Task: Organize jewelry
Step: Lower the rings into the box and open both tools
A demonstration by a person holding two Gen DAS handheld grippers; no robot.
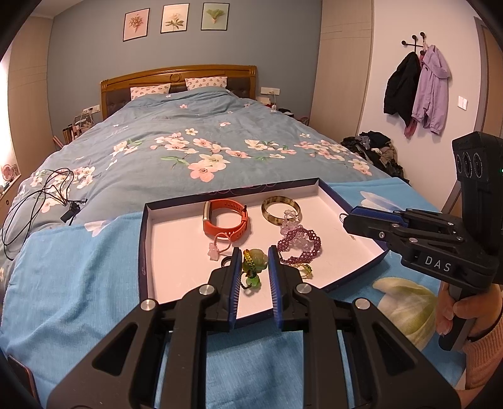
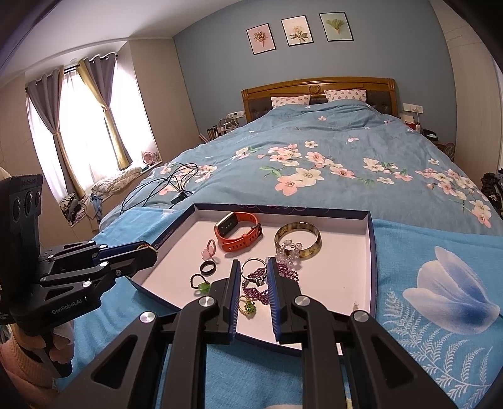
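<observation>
Both grippers, left [image 1: 255,261] and right [image 2: 254,270], hover nearly closed and empty at the tray's [image 2: 370,251] lower edge, poised to sort jewelry.

Home bedroom: bed [image 1: 176,148] with floral quilt, wooden headboard [image 1: 177,75]; three framed prints [image 1: 174,20] above headboard; jackets [image 1: 418,88] hung right of bed.

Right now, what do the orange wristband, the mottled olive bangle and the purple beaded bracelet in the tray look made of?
Orange wristband: matte, flexible, punched strap holes; probably silicone. Mottled olive bangle: rigid, glossy, translucent streaks; jade, horn or resin, can't tell. Purple beaded bracelet: small shiny woven beads, glass or plastic. Tray: thin folded walls, likely cardboard.
</observation>
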